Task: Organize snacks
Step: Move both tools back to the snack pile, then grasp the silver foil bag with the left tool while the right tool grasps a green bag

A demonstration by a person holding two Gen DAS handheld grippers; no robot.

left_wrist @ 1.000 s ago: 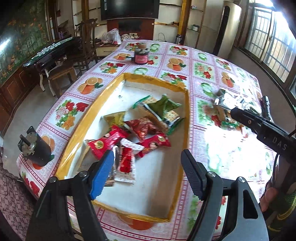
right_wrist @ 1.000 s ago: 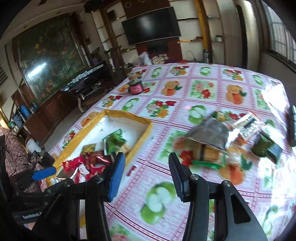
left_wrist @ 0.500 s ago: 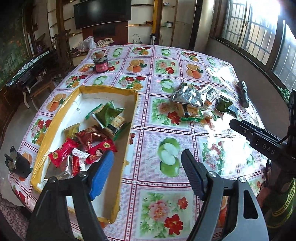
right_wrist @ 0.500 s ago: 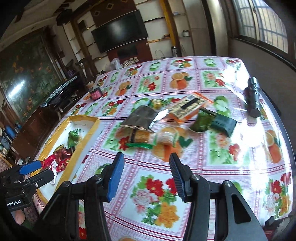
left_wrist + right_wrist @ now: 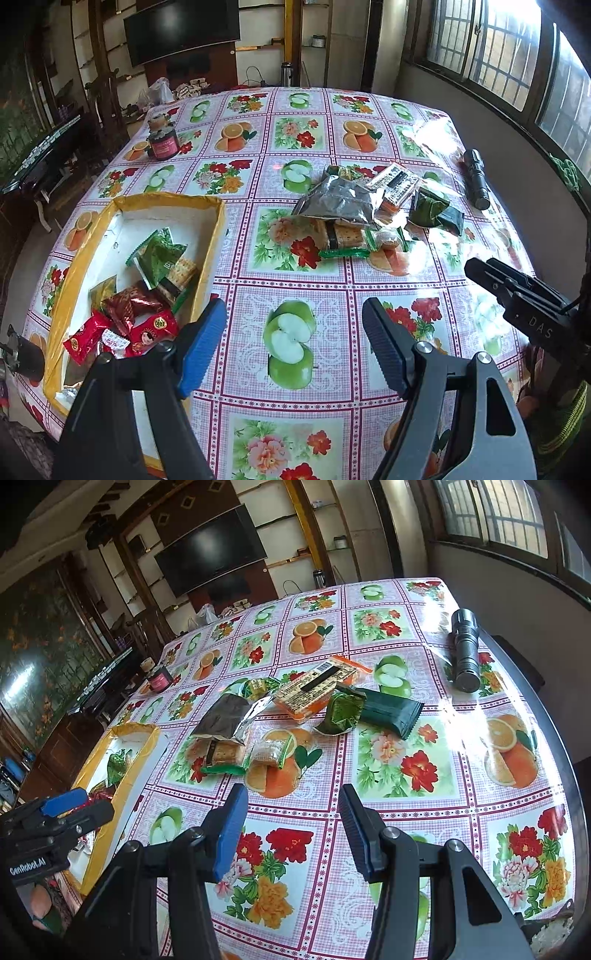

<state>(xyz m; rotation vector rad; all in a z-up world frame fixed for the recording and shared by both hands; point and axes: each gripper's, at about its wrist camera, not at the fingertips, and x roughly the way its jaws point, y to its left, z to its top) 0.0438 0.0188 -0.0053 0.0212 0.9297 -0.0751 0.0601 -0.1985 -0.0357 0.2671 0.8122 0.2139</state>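
A yellow-rimmed white tray (image 5: 214, 236) (image 5: 151, 734) lies at the table's left and holds red and green snack packets (image 5: 140, 306). A loose pile of snacks lies mid-table: a silver bag (image 5: 336, 201) (image 5: 225, 716), an orange cracker pack (image 5: 317, 686), green packets (image 5: 343, 712) and a dark green bar (image 5: 391, 709). My left gripper (image 5: 293, 345) hangs open over bare tablecloth just right of the tray, nothing between its fingers. My right gripper (image 5: 291, 829) is open too, empty, above the cloth in front of the pile.
A black flashlight (image 5: 465, 650) (image 5: 476, 177) lies near the table's right edge. A small dark jar (image 5: 162, 142) stands at the far left of the table. A person's sleeve (image 5: 554, 424) shows at the lower right. Chairs and a TV stand lie beyond the table.
Both grippers have swung right: the left one from over the tray to the cloth beside it, the right one toward the loose pile. Both stayed open and empty.
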